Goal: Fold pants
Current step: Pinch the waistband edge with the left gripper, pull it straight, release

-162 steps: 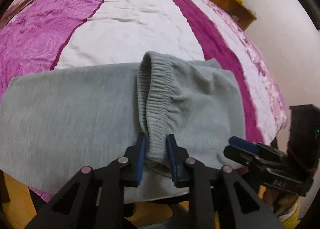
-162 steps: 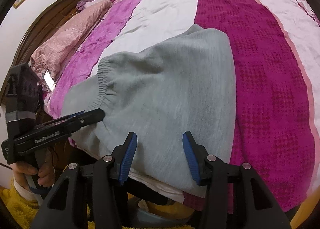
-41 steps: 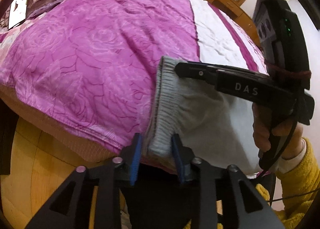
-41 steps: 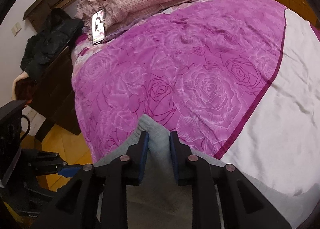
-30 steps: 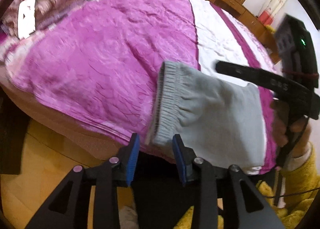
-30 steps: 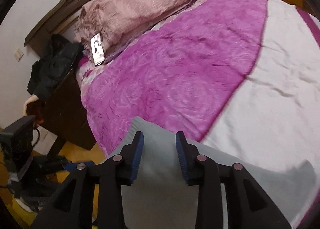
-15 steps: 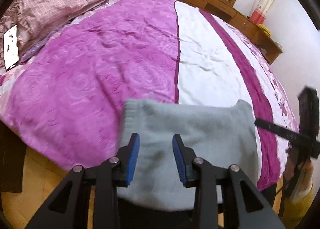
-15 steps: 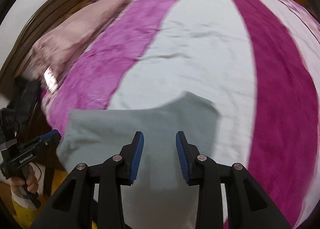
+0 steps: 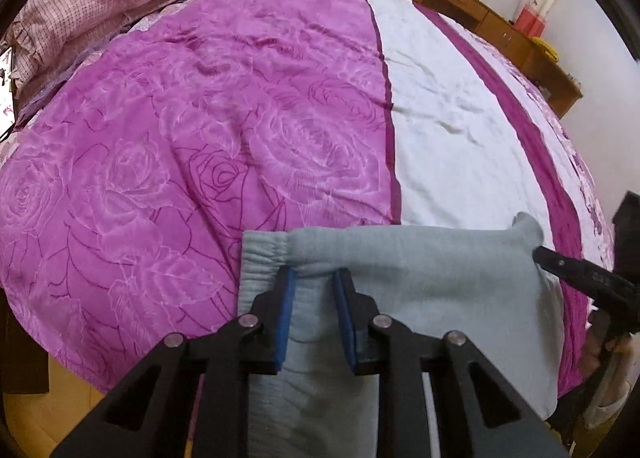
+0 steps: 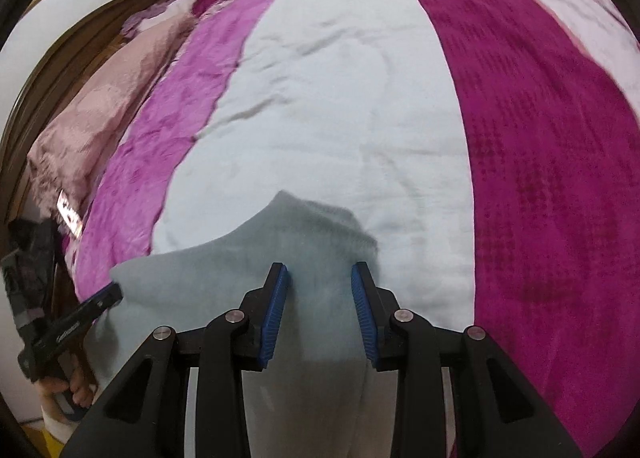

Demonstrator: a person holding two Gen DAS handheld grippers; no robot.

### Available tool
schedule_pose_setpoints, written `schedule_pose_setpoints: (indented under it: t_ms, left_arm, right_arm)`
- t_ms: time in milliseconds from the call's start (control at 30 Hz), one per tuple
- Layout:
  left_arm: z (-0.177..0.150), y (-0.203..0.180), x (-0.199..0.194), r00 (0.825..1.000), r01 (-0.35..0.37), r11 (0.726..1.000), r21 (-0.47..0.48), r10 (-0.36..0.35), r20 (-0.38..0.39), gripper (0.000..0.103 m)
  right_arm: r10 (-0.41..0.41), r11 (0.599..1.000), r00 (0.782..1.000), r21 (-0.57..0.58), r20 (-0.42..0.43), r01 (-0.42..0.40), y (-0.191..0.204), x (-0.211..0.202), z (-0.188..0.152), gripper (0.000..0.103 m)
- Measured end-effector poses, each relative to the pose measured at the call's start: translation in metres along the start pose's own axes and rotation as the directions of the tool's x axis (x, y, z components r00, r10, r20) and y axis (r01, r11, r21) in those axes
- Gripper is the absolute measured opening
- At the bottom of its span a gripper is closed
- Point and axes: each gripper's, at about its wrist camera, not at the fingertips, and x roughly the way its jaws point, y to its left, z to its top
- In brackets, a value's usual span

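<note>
Grey sweatpants (image 9: 420, 274) lie folded at the bed's (image 9: 200, 138) near edge, the left gripper's (image 9: 314, 318) just-closing jaws pinching their fabric, the right gripper's (image 10: 320, 314) jaws straddling it, grip unclear.

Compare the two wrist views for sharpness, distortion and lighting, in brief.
Left wrist view: sharp; the rose pattern on the purple bedspread and the grey pants waistband ribbing read clearly; strong fisheye bowing, dark vignette at the corners. Right wrist view: softer, motion-smeared; the pants' edge and the pink pillow are hazy; same barrel distortion. Both are evenly lit, without harsh glare.
</note>
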Motion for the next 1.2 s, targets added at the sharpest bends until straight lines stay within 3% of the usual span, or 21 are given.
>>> schedule_pose_setpoints:
  t_ms: [133, 267, 567, 900, 1200]
  left_arm:
    - [-0.001, -0.006, -0.007, 1.0, -0.025, 0.999, 0.023, 0.025, -0.004, 0.023]
    - [-0.007, -0.014, -0.029, 0.999, -0.035, 0.998, 0.05, 0.035, 0.003, 0.023]
    - [-0.047, -0.019, -0.059, 0.999, -0.029, 0.997, 0.076, 0.032, -0.038, 0.023]
    - [-0.076, -0.006, -0.046, 0.996, -0.052, 0.996, 0.067, 0.056, -0.064, 0.023]
    - [-0.077, -0.013, -0.048, 0.994, -0.088, 0.992, 0.089, 0.093, -0.052, 0.023]
  right_arm:
    - [0.026, 0.999, 1.0, 0.041, 0.012, -0.026, -0.007, -0.002, 0.002, 0.026]
    - [0.022, 1.0, 1.0, 0.011, 0.002, -0.022, -0.001, -0.021, -0.005, 0.026]
    - [0.046, 0.997, 0.996, -0.052, -0.076, -0.05, 0.01, -0.051, -0.054, 0.027]
    - [0.044, 0.998, 0.99, -0.035, -0.131, -0.049, -0.003, -0.052, -0.104, 0.027]
    - [0.138, 0.99, 0.984, 0.003, -0.112, -0.139, -0.015, -0.036, -0.115, 0.037]
